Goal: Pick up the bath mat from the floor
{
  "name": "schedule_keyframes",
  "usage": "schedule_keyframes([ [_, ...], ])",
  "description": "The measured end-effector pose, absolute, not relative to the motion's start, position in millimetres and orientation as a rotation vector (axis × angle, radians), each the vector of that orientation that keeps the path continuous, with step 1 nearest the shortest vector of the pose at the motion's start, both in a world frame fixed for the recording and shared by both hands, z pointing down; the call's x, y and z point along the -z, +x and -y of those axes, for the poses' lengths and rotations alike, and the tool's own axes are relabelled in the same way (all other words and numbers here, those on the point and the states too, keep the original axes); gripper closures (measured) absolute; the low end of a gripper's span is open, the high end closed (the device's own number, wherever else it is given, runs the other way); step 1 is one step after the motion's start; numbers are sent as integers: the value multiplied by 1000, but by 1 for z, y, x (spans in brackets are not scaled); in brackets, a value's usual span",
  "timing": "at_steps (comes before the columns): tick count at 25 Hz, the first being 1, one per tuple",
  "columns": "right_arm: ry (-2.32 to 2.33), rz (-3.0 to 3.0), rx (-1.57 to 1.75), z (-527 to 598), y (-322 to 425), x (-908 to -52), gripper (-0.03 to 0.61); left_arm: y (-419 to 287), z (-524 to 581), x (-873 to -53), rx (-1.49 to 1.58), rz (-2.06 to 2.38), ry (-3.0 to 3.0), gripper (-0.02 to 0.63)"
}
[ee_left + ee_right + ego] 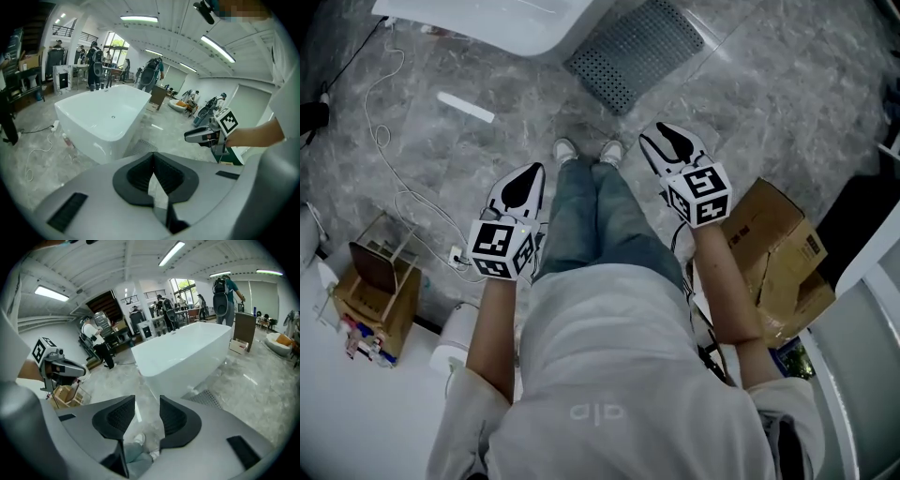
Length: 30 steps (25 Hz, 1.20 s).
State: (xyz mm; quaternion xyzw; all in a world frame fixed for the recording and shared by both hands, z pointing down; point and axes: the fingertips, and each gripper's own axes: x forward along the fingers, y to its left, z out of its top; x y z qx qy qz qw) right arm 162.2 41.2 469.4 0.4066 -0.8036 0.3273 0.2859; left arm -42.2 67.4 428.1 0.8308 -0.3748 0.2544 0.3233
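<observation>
On the floor at your far left, a white cable (382, 141) loops across the stone towards the wooden crate (380, 281). If you step or swing that way as you bend, it could catch a foot.

Your left gripper (530, 174) hangs over your left leg, well short of the bath mat (637, 52). Its jaws are closed tip to tip with nothing in them. Reach the mat like that and you only shove it along, so they need to part first.

The mat lies flat ahead of your shoes (565, 148), its far corner close against the foot of the white bathtub (487, 23). Whether it runs under the tub I cannot tell. I judge the mat itself to be the main hazard. A thin perforated sheet lying flush on smooth stone gives the jaws no lip, so they may scrape the floor and skate over the edge, or push the mat further towards the tub. If its underside clings to the floor, a pinch at one corner could slip off. Held by one side alone, it would likely droop and drag.

Your right gripper (667, 141) is over your right leg, nearer the mat. Its jaws are apart and empty, with only floor and shoes showing through the gap. Just beside that arm sits a cardboard box (778, 253), and a wide elbow as you crouch could knock it.
</observation>
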Motion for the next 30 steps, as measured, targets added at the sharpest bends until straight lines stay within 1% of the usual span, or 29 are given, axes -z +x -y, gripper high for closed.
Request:
schedule_keyframes([
  [2,1058,2131,-877,-36,158,-492,371,-45,-65,-446,-693,977,2168,598],
  [5,1041,2104,-894,-31,154,-530,355,-51,-65,-474,-735,975,2142,598],
  [13,988,1992,-950,-37,153,-660,330,-69,-71,-561,-780,984,2018,598],
  [21,914,1899,-947,-36,153,-771,305,-73,-67,-635,-784,987,1949,598],
  [24,906,1862,-943,-32,151,-812,283,-82,-68,-662,-783,998,1911,598],
  [30,891,1794,-956,-31,150,-888,276,-105,-79,-721,-767,1029,1809,598],
])
